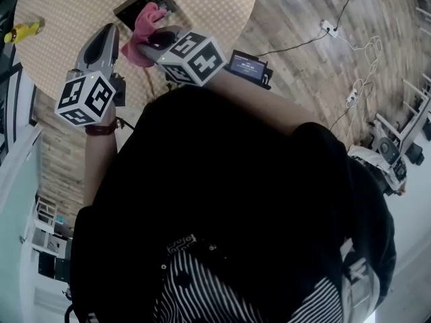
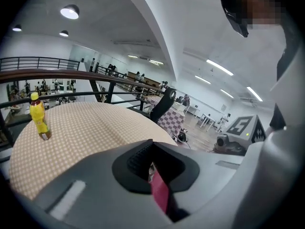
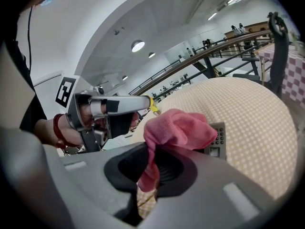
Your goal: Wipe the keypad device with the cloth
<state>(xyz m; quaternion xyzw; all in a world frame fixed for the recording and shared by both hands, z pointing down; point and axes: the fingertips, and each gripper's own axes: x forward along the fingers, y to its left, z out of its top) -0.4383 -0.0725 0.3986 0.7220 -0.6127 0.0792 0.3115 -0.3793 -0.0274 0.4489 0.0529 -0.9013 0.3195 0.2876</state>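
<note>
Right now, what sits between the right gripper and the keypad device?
The pink cloth: the right gripper holds it bunched just in front of the keypad device. The right gripper view shows this plainly.

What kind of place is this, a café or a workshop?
Probably a big open hall or shared workspace: a long railing, other tables far off, and a wood floor with a power strip lying on it.
</note>
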